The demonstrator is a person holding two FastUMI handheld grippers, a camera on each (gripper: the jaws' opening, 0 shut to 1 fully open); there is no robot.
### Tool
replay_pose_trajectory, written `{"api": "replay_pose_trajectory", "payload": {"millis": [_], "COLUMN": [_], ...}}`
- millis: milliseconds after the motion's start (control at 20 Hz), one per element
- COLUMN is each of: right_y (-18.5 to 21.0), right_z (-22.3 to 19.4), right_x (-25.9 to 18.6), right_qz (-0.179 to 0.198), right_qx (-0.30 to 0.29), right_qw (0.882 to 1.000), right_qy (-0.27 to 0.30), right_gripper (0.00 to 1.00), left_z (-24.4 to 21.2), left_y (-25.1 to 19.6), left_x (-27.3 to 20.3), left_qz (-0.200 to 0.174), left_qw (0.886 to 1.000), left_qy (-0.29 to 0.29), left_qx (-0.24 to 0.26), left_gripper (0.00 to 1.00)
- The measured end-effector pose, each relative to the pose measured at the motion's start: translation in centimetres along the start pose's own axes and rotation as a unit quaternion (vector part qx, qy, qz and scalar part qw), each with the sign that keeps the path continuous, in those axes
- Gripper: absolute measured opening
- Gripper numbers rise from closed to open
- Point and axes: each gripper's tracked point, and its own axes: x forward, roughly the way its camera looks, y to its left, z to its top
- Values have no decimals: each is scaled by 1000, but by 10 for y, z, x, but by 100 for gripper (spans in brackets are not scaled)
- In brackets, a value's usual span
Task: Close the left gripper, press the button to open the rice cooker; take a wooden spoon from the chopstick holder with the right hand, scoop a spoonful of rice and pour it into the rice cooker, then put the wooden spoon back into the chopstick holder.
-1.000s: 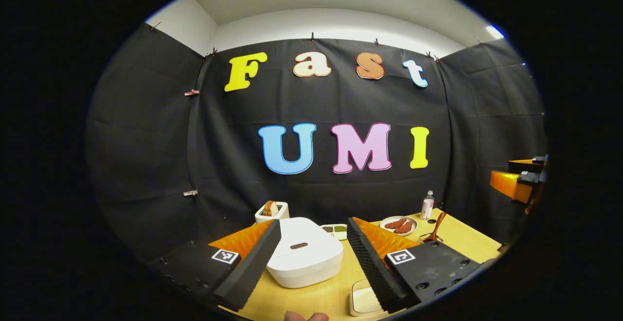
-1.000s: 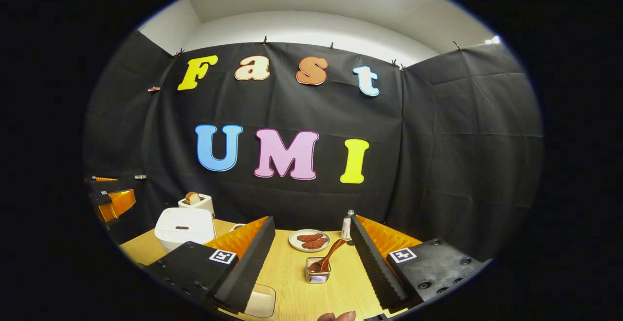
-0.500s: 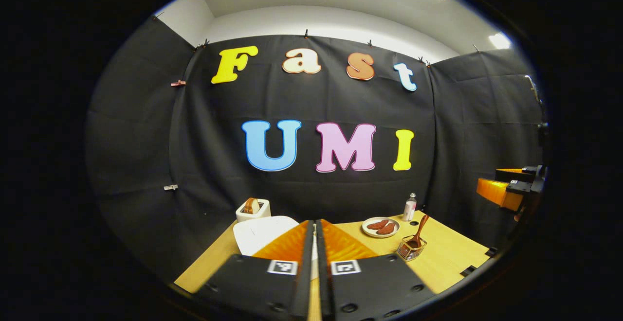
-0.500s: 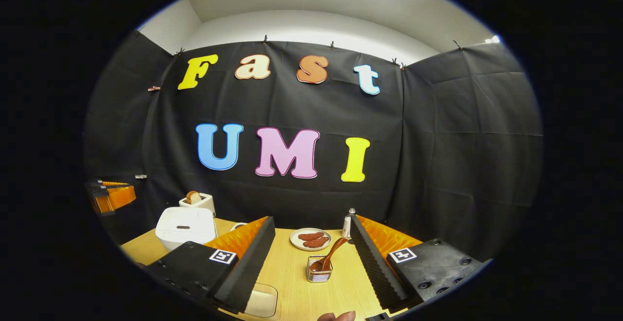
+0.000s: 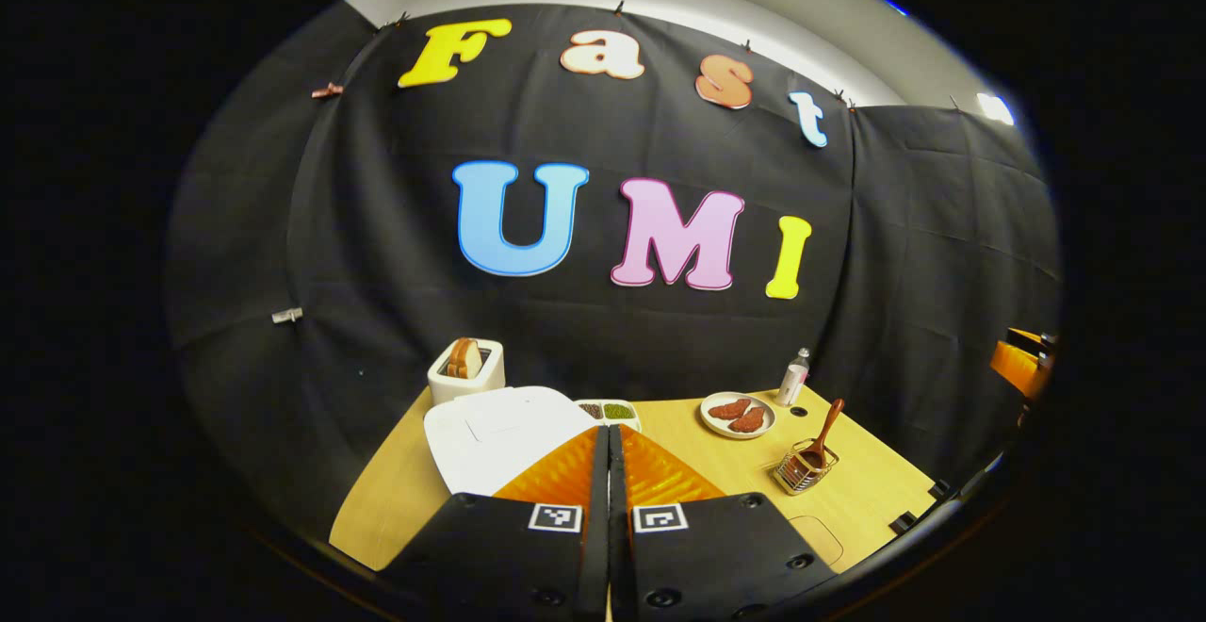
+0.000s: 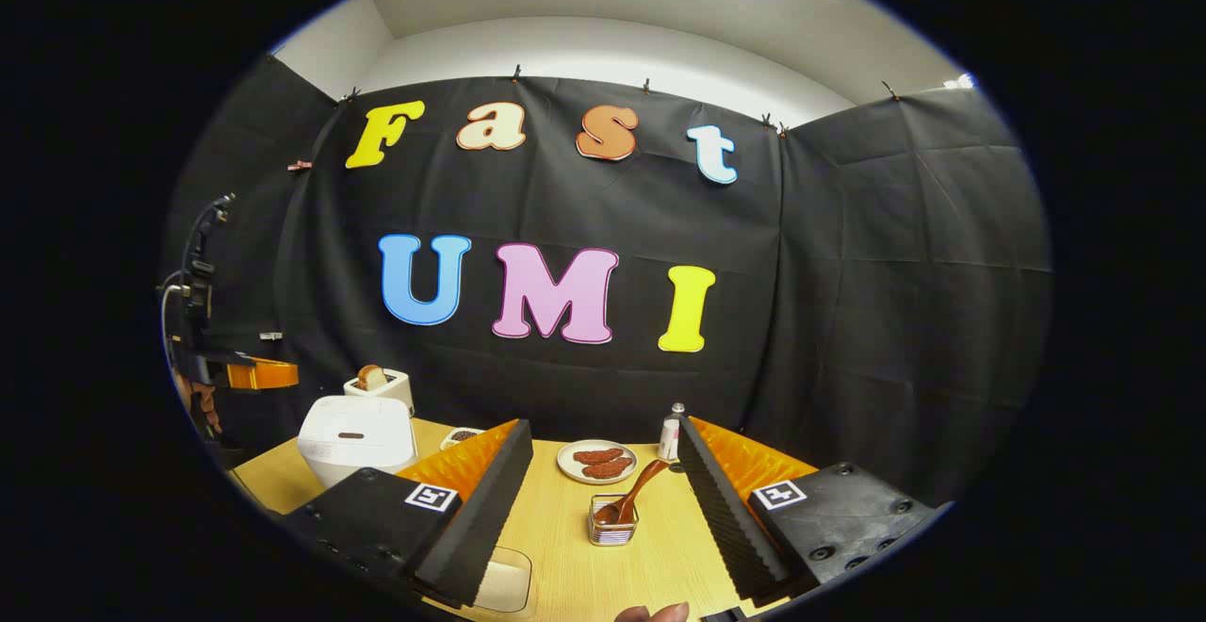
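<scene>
The white rice cooker (image 5: 490,433) sits closed at the table's left, just beyond and left of my left gripper (image 5: 608,430), which is shut with nothing between its fingers. In the right gripper view the rice cooker (image 6: 353,433) shows a dark button (image 6: 350,435) on its lid, and the left gripper (image 6: 250,375) hovers up and to its left. A wooden spoon (image 6: 636,495) leans in the wire chopstick holder (image 6: 612,528), straight ahead of my open right gripper (image 6: 603,429). The same spoon (image 5: 825,429) and holder (image 5: 801,473) stand at the right in the left gripper view. A pale rice container (image 6: 504,584) lies by the right gripper's left finger.
A toaster (image 5: 464,368) with bread stands behind the cooker. A small dish of beans (image 5: 608,410), a plate of sausages (image 5: 737,413) and a small bottle (image 5: 793,377) line the back of the wooden table (image 5: 876,490). A fingertip (image 6: 650,613) shows at the bottom edge.
My left gripper went from open to shut, then rose and tilted down over the cooker. The right gripper has hardly moved and stays open.
</scene>
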Motion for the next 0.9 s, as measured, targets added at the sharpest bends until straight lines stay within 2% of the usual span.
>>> {"api": "replay_pose_trajectory", "payload": {"millis": [150,400,700,750,900], "right_y": [-12,-30,-40,-40,-43], "right_z": [0,-7,-16,-19,-24], "right_x": [-1,-6,-7,-7,-7], "right_qz": [-11,-31,-46,-47,-52], "right_qx": [-4,-14,-16,-15,-18], "right_qw": [1000,999,998,998,998], "right_qy": [4,15,26,29,36], "right_gripper": [98,98,98,98,98], "left_z": [-22,-62,-97,-100,-107], "left_y": [17,41,58,60,59], "left_x": [38,86,117,120,126], "left_qz": [-18,-16,7,11,9], "left_qw": [999,993,985,984,982], "left_qy": [40,111,170,174,185], "left_qx": [-30,-43,-37,-37,-39], "left_gripper": [6,6,6,8,6]}}
